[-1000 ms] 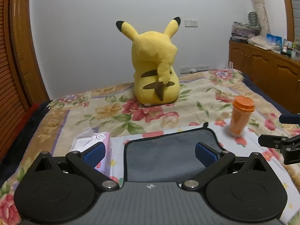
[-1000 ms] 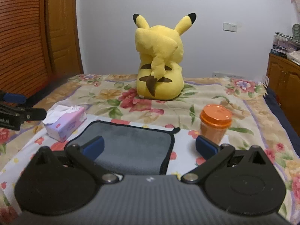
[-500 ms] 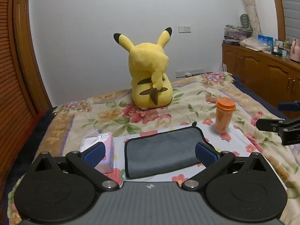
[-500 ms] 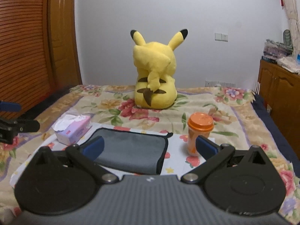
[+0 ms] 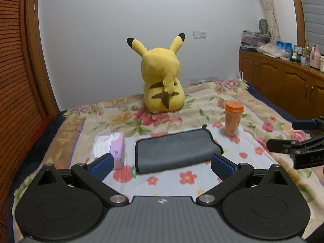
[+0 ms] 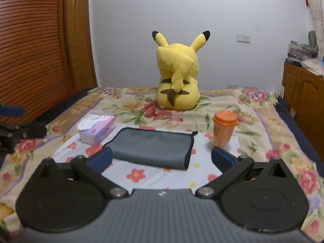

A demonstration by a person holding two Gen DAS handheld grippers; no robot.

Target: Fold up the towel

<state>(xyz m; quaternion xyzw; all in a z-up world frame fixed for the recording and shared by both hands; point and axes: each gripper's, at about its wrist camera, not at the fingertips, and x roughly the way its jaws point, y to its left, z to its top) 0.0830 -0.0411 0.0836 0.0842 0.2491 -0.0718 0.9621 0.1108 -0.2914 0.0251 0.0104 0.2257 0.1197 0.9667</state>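
Observation:
A grey towel with a black border [image 5: 176, 149] lies folded and flat on a white flowered cloth on the bed; it also shows in the right wrist view [image 6: 151, 147]. My left gripper [image 5: 162, 166] is open and empty, held back from the towel's near edge. My right gripper [image 6: 162, 160] is open and empty, also short of the towel. The right gripper shows at the right edge of the left wrist view [image 5: 297, 141]. The left gripper shows at the left edge of the right wrist view [image 6: 18, 121].
A pink tissue box [image 5: 110, 145] sits left of the towel. An orange cup with lid [image 5: 232, 117] stands to its right. A yellow Pikachu plush [image 5: 164, 87] sits behind. A wooden cabinet [image 5: 283, 81] lines the right wall, a slatted wooden door [image 6: 36, 50] the left.
Both grippers have pulled back and up from the towel, which now looks smaller and farther away. Both stayed open. The towel has not moved.

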